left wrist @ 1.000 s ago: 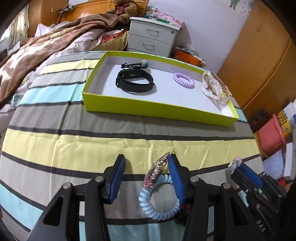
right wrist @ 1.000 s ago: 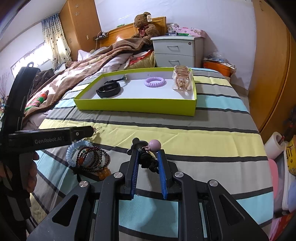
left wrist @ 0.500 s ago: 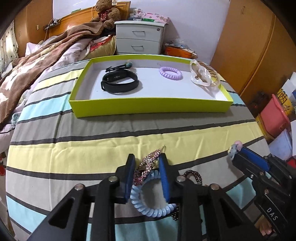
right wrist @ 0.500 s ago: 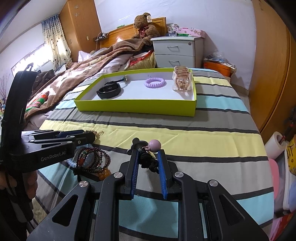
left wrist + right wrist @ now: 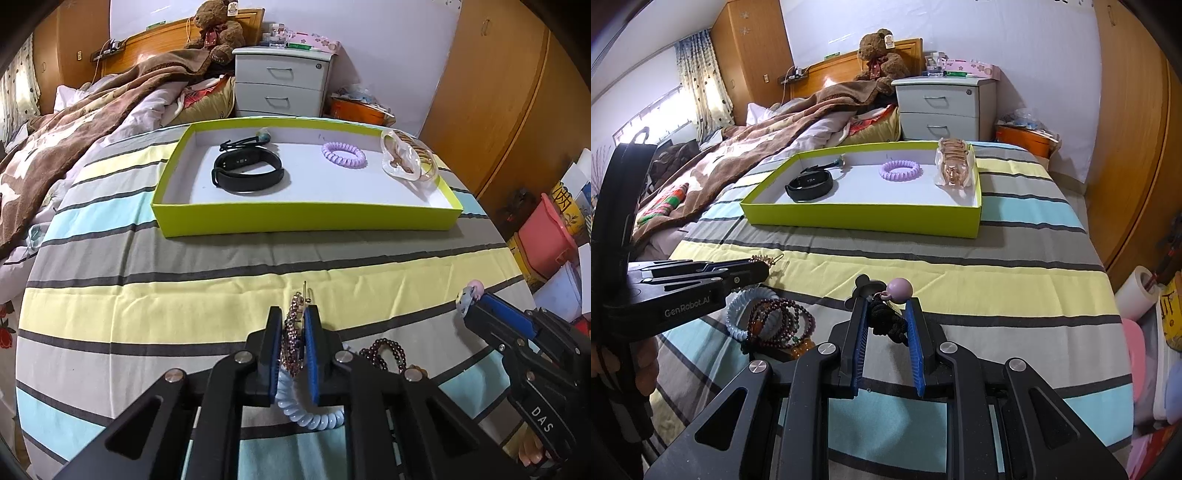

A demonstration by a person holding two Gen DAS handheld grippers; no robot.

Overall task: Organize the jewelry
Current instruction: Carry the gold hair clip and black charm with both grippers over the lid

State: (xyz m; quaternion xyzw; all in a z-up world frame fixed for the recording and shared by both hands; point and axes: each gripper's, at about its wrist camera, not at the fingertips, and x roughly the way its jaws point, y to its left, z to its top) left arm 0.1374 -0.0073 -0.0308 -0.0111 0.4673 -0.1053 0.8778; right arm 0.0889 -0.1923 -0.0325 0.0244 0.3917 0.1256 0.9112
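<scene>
On the striped bedspread my left gripper (image 5: 293, 314) has its jaws closing on a sparkly rhinestone hair clip (image 5: 293, 332), and the blue pads press its sides. Under it lie a light blue coil hair tie (image 5: 314, 417) and dark beaded bracelets (image 5: 384, 352). My right gripper (image 5: 886, 299) is shut on a black hair tie with a pink bead (image 5: 888, 321), held just above the bed. The yellow-green tray (image 5: 306, 218) farther back holds a black wristband (image 5: 247, 173), a purple coil tie (image 5: 343, 154) and a clear bag of gold pieces (image 5: 406, 162).
A brown blanket (image 5: 746, 162) is piled on the bed's left side. Behind the tray are a white nightstand (image 5: 284, 81) and a teddy bear (image 5: 882, 55). Wooden wardrobes (image 5: 1130, 129) stand at the right, with a pink bin (image 5: 546, 240) and clutter on the floor.
The left jaws went from wide apart to closed around the rhinestone clip, and the left view rolled slightly. The right gripper and its hair tie stayed still.
</scene>
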